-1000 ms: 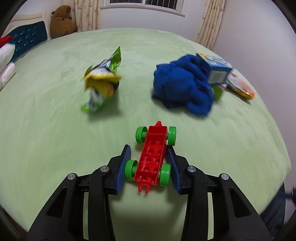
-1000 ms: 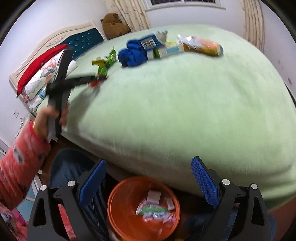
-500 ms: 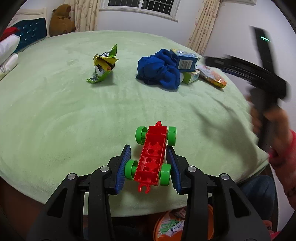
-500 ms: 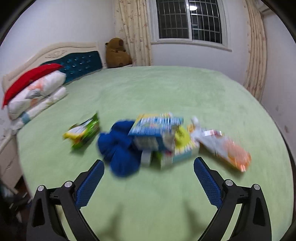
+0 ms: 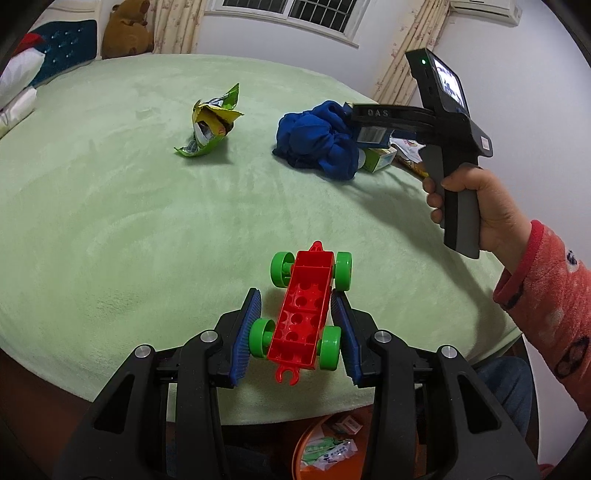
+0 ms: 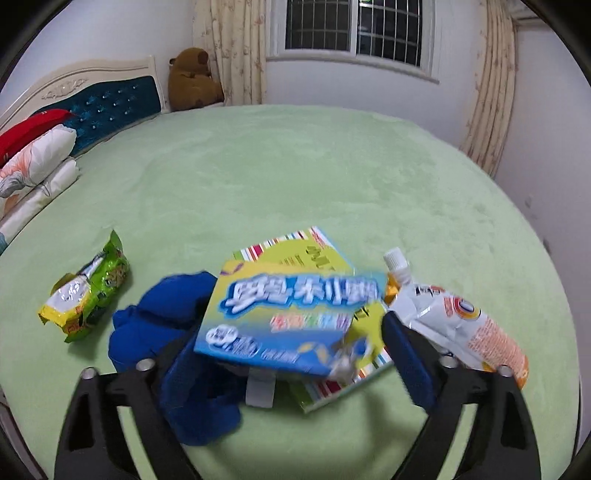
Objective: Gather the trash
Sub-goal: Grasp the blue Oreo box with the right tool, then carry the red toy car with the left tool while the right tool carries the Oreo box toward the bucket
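A red toy car [image 5: 301, 314] and crumpled blue cloth [image 5: 319, 140] lie on the green bedspread [image 5: 110, 221]; a brown teddy bear [image 6: 192, 79] sits beyond.

Right gripper [image 6: 295, 354] closing around blue box [image 6: 284, 321], green bedspread [image 6: 295, 177]

A wide bed [image 6: 295, 177] under a pale green cover fills the room, with a cream headboard [image 6: 96, 92] padded in dark teal. A barred window [image 6: 354, 29] between cream curtains [image 6: 229, 51] sits in the white wall [image 6: 351, 88].

Both wrist views look down slantwise over the green bed [image 5: 147, 221] toward the window; the right sits nearer the blue cloth [image 6: 155, 325], which both share.
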### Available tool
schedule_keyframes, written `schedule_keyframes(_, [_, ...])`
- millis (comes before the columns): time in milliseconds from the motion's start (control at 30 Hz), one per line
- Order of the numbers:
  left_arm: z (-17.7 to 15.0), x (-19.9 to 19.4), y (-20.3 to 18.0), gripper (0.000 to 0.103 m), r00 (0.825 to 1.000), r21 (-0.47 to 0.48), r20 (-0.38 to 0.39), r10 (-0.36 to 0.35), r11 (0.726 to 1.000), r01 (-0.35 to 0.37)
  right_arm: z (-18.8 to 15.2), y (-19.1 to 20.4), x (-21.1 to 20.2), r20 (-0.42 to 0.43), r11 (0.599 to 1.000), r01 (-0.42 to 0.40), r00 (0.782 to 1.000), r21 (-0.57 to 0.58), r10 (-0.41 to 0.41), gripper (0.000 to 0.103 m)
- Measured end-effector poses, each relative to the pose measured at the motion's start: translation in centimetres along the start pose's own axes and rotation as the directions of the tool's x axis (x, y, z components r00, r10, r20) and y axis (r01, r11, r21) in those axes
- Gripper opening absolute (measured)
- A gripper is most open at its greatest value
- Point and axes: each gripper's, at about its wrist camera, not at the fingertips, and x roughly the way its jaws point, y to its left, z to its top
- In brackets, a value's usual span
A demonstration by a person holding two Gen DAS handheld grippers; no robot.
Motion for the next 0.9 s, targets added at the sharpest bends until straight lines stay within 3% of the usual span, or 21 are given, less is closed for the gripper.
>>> schedule_keyframes(100, [0.1,0.0,-0.1,0.039,1.0,-0.003,0.004,-0.005,1.0,0.005,-0.6,-1.0,-0.1,-0.032,0.999,-0.047,0.998,0.027,0.047,0.059])
schedule_keyframes(333, [0.2,-0.7,-1.0,0.039,1.0,0.015,0.016,-0.011,1.0,0.011,-1.9,-2.5,-3.7,0.014,0.995,-0.097,0.995,0.035,0.096,0.058])
schedule_keyframes(500, [0.3,-1.6,-2.2,0.039,1.0,0.045,0.022,-0.019,0.999,0.018,-3.7,-3.3,-8.6,0.052,0.987,-0.16,0.986,0.019,0.159,0.058])
schedule_keyframes(900, [-3.3,-2.8,-7.4,0.039,0.997,0.183,-0.068,-0.041,0.982,0.053,-14.0,-4.0,-21.5,0.074,0.963,-0.261,0.961,-0.061,0.265,0.058])
